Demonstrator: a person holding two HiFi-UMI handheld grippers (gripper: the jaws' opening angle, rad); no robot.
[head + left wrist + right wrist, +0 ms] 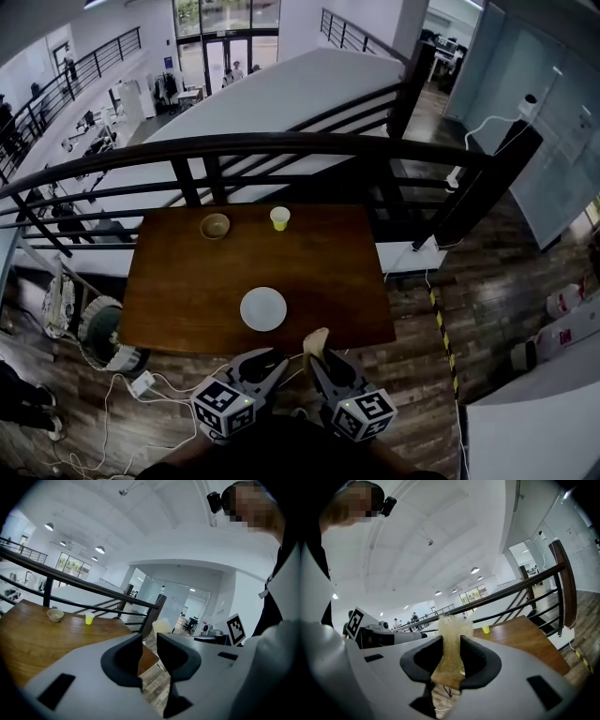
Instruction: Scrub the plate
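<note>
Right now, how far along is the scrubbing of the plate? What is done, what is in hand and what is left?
Done: the right gripper is shut on a yellowish scrubber. In hand: both grippers are short of the wooden table; the left gripper is empty, jaws slightly apart. Left: the white plate lies alone near the table's front edge, the scrubber not yet on it, so all the scrubbing remains.

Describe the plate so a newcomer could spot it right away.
Find the brown wooden table by the black railing. The plate lies alone near its front edge. It's flat, round and white, unlike the tan bowl and yellow cup at the far edge.
</note>
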